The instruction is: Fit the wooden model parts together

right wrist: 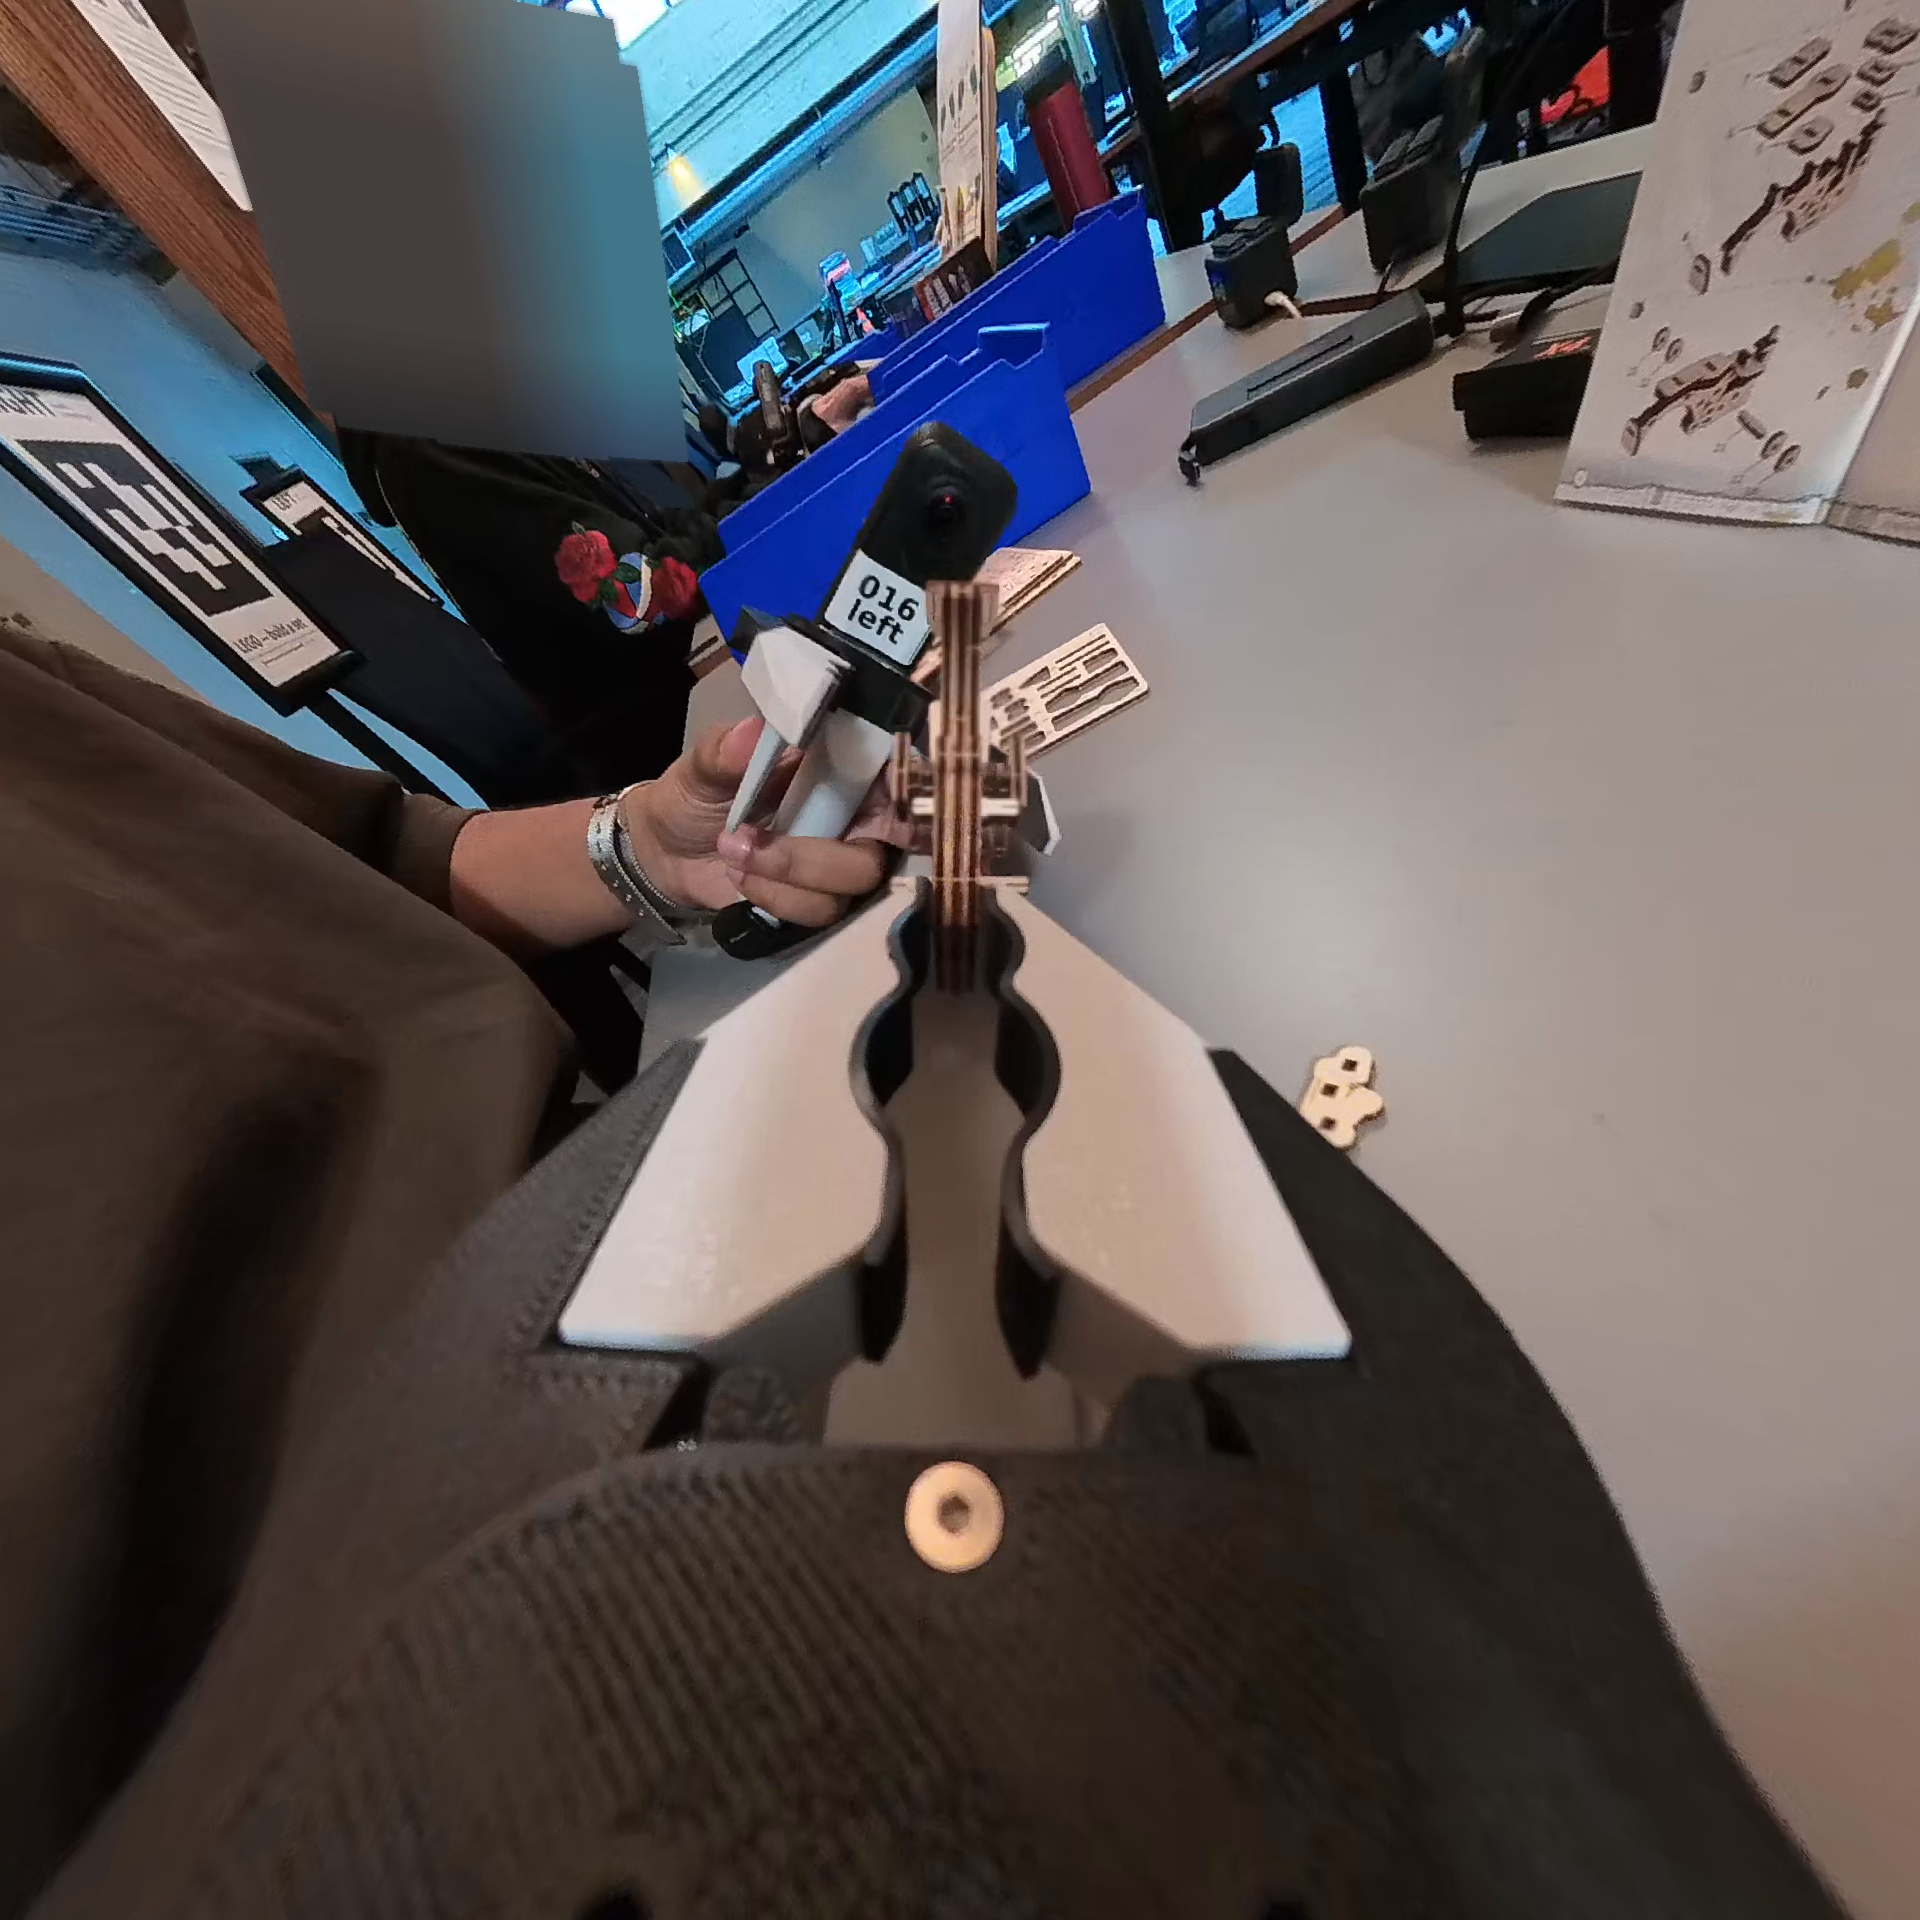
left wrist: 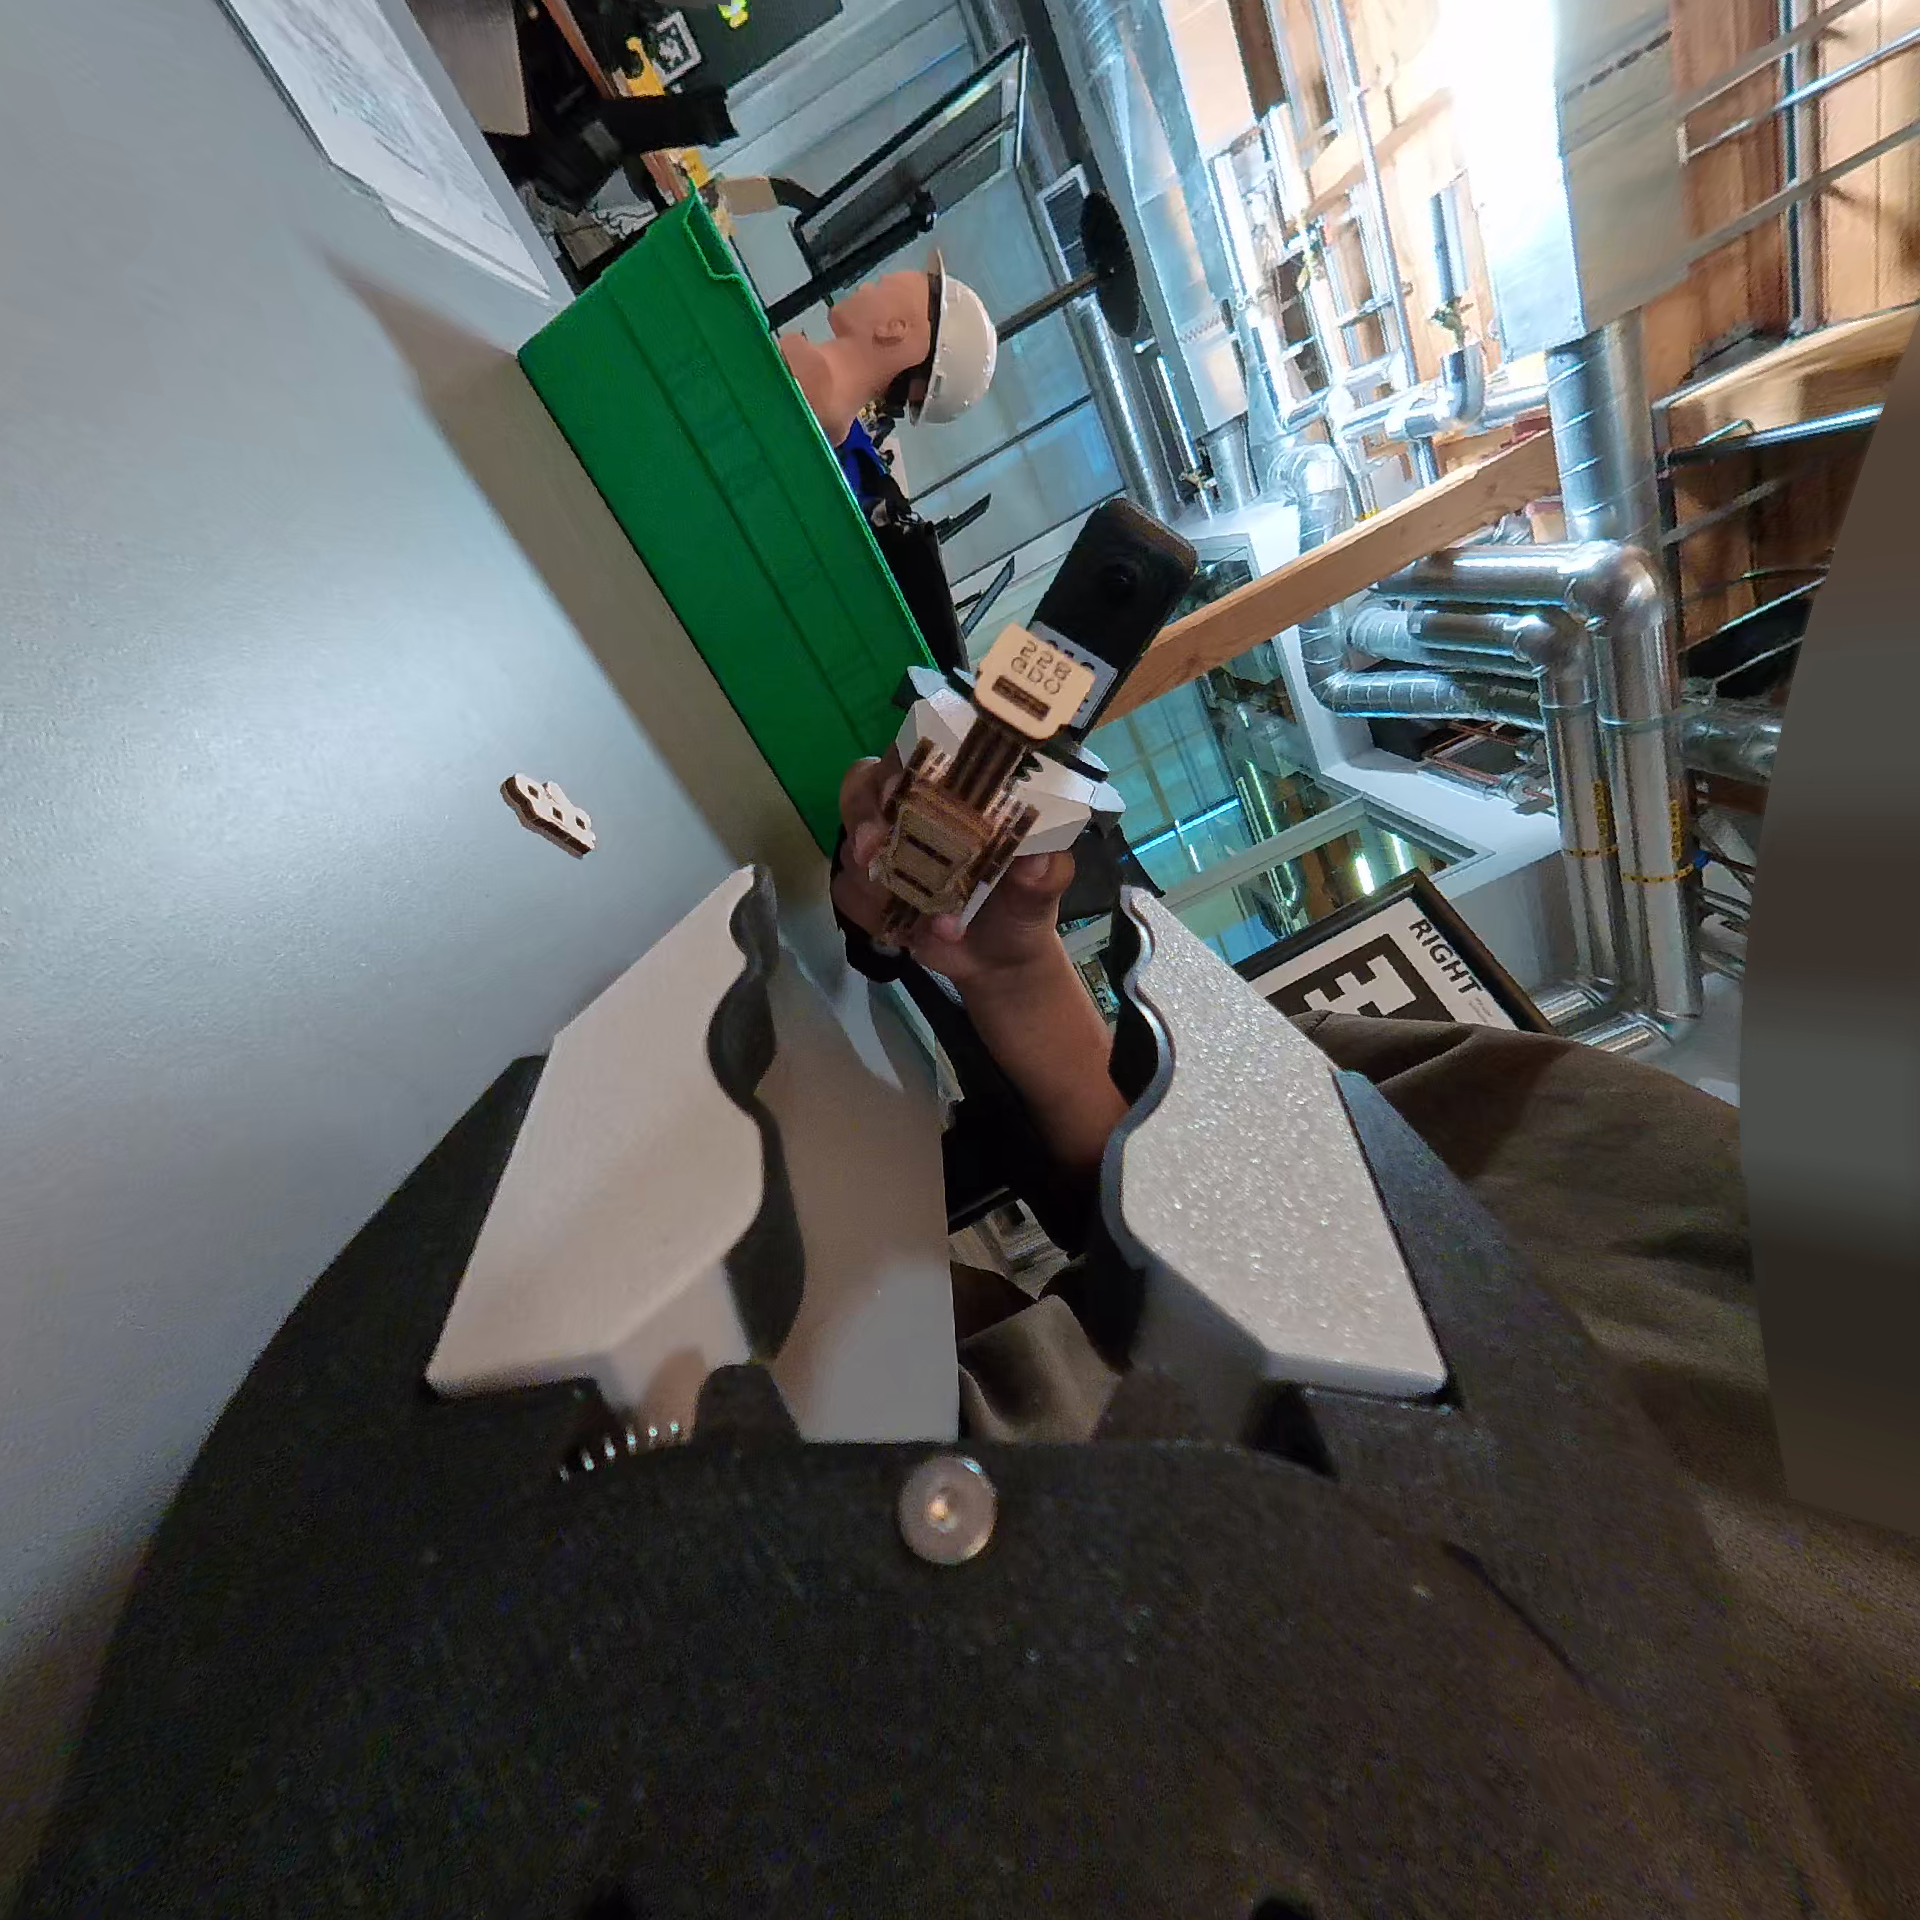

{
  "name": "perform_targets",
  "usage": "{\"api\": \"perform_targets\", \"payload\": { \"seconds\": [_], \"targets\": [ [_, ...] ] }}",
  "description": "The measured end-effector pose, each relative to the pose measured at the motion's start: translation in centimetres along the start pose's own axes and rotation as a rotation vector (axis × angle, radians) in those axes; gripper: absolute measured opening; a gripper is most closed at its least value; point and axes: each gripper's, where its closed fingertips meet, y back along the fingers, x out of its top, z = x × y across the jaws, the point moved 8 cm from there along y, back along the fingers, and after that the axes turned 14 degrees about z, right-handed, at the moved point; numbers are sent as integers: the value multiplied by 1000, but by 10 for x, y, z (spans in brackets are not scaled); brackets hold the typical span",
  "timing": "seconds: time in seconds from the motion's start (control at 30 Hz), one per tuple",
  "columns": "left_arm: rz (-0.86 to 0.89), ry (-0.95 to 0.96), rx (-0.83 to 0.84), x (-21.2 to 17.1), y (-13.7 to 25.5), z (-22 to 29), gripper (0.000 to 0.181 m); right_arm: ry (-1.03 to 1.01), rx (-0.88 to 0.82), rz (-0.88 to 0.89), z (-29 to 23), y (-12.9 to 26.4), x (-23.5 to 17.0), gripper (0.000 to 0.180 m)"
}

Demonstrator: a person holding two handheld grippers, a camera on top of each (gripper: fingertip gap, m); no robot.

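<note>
Plywood model (right wrist: 958, 769): several layered sheets are already sitting slotted together with cross-pieces, so part of the build is looking done; it is being held up off the table (right wrist: 1455, 831).
Left gripper (left wrist: 940, 940): its fingers are standing wide apart with nothing between them, and it is pointing across at the model.
Right gripper (right wrist: 956, 914): it is pinching the model's lower edge between narrow fingertips, with the model rising upright beyond them.
Loose piece (right wrist: 1341, 1097): a small notched part is lying flat on the table, just right of the right gripper, not yet fitted.
Cut sheet (right wrist: 1070, 691): it is lying further back toward the table's far edge with parts apparently taken out.
Remaining: judging by this, at least the loose piece is waiting to be picked up and pressed on.
</note>
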Motion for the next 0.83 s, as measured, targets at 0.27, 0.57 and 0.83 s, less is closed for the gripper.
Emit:
{"api": "perform_targets", "payload": {
  "seconds": [0.27, 0.57, 0.83],
  "targets": [
    [21, 12, 24, 3, 3, -3, 66, 69, -44, -78, 3, -1, -5, 7],
    [53, 55, 19, 7, 6, -6, 66, 203, -52, -73, -4, -2, -2, 7],
    [79, 236, -58, 8, 8, -10, 58, 1276, -218, -42, -47, 1, 9, 7]
  ]
}}
